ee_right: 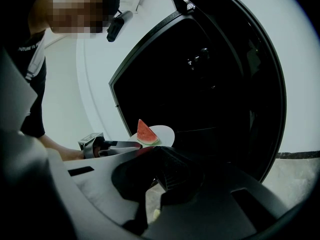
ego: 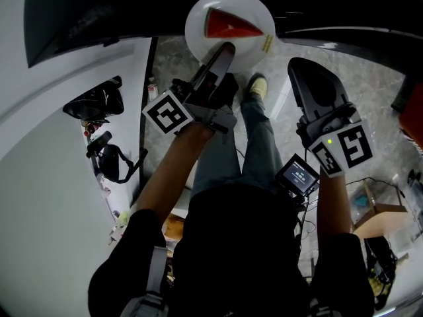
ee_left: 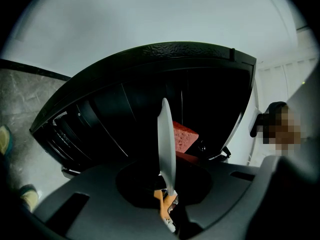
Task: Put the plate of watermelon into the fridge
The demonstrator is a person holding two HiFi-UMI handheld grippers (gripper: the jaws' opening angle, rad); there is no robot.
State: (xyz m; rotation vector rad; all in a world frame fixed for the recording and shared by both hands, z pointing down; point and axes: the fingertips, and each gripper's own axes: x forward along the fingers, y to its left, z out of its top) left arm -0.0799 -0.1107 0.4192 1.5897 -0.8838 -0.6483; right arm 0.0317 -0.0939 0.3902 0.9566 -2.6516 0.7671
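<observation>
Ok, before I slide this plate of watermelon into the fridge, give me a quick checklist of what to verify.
1. Left gripper hold on the plate: ok, jaws shut on its rim.
2. Watermelon slice seated on the plate: ok.
3. Plate level: ok, it looks about flat in the right gripper view.
4. Fridge open ahead of the plate: ok, its dark opening faces the plate.
5. Free shelf space inside: cannot tell, too dark.
6. Right gripper out of the way: ok, shut, empty, off to the side.
</observation>
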